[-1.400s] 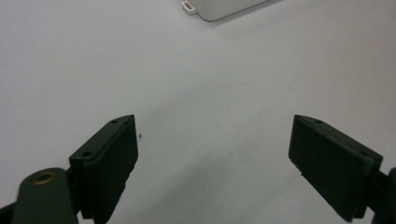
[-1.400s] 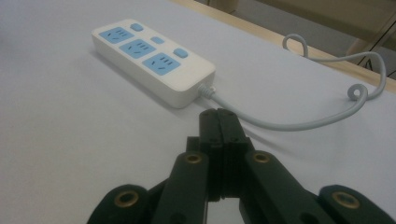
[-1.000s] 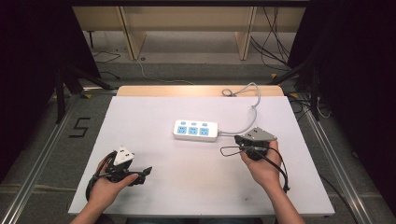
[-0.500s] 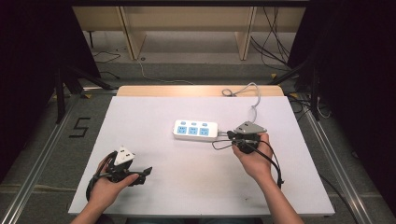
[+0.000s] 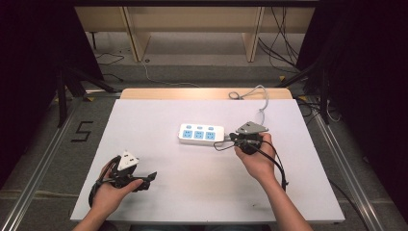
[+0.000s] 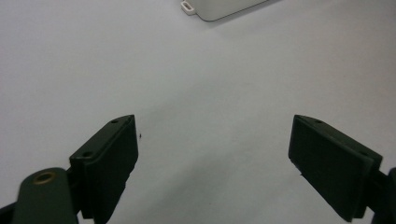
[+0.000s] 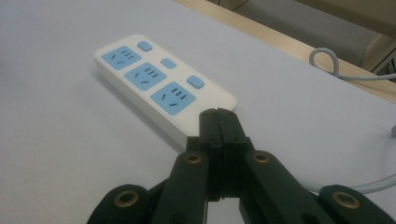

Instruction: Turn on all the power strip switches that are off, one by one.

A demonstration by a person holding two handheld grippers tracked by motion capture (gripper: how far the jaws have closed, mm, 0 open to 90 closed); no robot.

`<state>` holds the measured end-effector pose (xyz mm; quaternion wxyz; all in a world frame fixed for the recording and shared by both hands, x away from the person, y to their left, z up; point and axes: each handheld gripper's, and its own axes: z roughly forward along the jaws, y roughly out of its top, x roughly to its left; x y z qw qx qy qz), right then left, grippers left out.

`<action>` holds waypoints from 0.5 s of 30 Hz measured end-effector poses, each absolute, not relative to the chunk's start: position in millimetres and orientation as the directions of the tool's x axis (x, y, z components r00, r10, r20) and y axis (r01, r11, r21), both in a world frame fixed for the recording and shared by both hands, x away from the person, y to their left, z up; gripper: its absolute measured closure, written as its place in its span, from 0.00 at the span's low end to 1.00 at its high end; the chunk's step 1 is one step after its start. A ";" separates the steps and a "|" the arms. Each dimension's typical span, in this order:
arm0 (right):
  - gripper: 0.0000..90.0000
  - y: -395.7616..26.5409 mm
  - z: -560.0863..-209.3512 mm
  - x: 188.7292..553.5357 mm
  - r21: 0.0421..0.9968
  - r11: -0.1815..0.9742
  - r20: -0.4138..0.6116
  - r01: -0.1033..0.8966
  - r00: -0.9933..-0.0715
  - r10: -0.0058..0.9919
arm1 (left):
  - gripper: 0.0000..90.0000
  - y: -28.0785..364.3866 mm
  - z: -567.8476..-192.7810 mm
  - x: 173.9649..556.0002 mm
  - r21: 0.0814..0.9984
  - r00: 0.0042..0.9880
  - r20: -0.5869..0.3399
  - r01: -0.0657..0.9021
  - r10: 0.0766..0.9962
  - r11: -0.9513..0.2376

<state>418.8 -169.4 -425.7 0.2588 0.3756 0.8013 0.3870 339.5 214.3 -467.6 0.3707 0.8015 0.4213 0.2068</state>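
Observation:
A white power strip (image 5: 201, 134) with three blue sockets and small blue switches lies in the middle of the white table (image 5: 159, 115). Its grey cable (image 5: 262, 98) runs off the far right edge. My right gripper (image 5: 233, 138) is shut with nothing between its jaws, its tips right at the strip's right end (image 7: 205, 105); whether they touch it I cannot tell. My left gripper (image 5: 150, 179) rests low at the front left with its jaws wide apart and nothing between them. In the left gripper view the strip's corner (image 6: 219, 7) lies far ahead of the open pads (image 6: 114, 154).
A wooden strip (image 5: 202, 93) borders the table's far edge. Behind it stand wooden furniture legs (image 5: 137, 33) and loose cables on the floor. A "5" mark (image 5: 82, 131) is on the floor to the left.
My right gripper has moved left and a little away from me, up to the strip's right end. The left gripper has stayed put.

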 end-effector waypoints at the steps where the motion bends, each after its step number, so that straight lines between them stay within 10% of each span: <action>1: 1.00 -168.8 -425.3 419.6 0.815 0.418 -0.125 0.402 -0.583 0.803 | 0.17 214.1 -467.8 339.6 0.770 0.557 0.018 0.522 0.830 -0.366; 15: 1.00 -159.4 -419.1 431.5 0.803 0.432 -0.126 0.410 -0.591 0.797 | 0.17 213.0 -467.6 339.5 0.772 0.558 0.019 0.519 0.829 -0.367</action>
